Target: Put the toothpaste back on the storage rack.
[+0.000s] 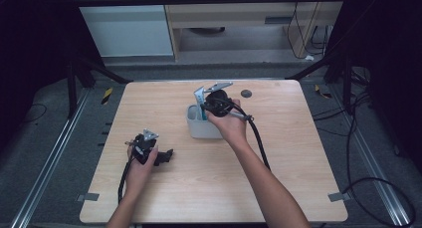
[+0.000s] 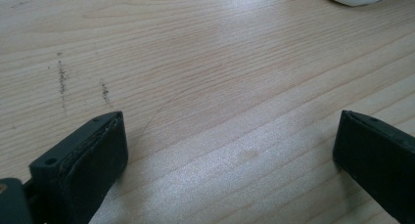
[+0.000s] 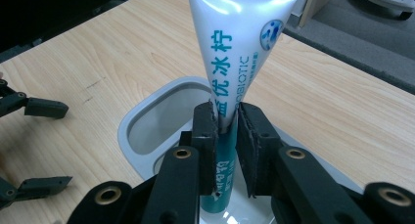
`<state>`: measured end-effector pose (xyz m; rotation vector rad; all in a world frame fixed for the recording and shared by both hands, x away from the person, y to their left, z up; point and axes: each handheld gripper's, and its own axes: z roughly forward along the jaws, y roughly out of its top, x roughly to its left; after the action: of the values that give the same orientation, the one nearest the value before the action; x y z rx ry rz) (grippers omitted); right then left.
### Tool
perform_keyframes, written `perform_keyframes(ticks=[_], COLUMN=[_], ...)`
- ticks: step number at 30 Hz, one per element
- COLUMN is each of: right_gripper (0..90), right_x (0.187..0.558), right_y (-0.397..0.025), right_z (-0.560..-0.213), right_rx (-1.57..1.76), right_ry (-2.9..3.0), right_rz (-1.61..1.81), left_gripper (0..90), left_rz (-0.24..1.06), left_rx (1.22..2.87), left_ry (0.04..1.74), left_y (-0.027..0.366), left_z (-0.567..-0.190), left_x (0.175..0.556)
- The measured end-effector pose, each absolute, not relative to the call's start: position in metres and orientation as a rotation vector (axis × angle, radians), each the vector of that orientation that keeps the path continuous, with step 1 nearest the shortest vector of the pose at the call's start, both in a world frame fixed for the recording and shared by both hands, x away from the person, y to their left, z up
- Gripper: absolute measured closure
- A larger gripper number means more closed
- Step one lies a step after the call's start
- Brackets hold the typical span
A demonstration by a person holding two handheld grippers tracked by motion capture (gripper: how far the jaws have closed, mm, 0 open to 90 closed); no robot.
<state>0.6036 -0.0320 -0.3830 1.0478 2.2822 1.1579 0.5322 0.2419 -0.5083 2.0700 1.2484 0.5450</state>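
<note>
Standing in the grey cup point(image 3: 147, 121), a toothpaste tube point(image 3: 235, 43).

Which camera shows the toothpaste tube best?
The right gripper view: the tube is close, its print readable, clamped between the right gripper jaws over the cup. The high view shows a small sliver.

Your light wooden table point(image 1: 209, 188) carried grey holder point(image 1: 200, 130) near centre; dark round disc point(image 1: 246, 93) near far edge.

We see a silver tube point(image 3: 235, 43) with teal lettering, a pale grey holder point(image 3: 142, 111), black jaws, and a light wood-grain table point(image 1: 278, 158).
</note>
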Motion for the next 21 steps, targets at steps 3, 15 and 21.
perform_keyframes(ticks=[3,15,21], right_gripper=[74.0,68.0,65.5], right_x=[0.6,0.592,0.589], right_y=[-0.033,-0.038,-0.04], right_z=[-0.382,-0.381,-0.377], right_rx=[1.034,1.032,1.021], right_ry=[2.284,2.286,2.28], right_rz=[1.145,1.134,1.135], left_gripper=[0.0,0.0,0.0], left_rz=[0.544,0.543,0.544], left_rx=[2.072,2.073,2.075], left_ry=[1.248,1.247,1.246], left_y=[0.242,0.242,0.242], left_z=[-0.508,-0.508,-0.508], left_x=[0.532,0.533,0.533])
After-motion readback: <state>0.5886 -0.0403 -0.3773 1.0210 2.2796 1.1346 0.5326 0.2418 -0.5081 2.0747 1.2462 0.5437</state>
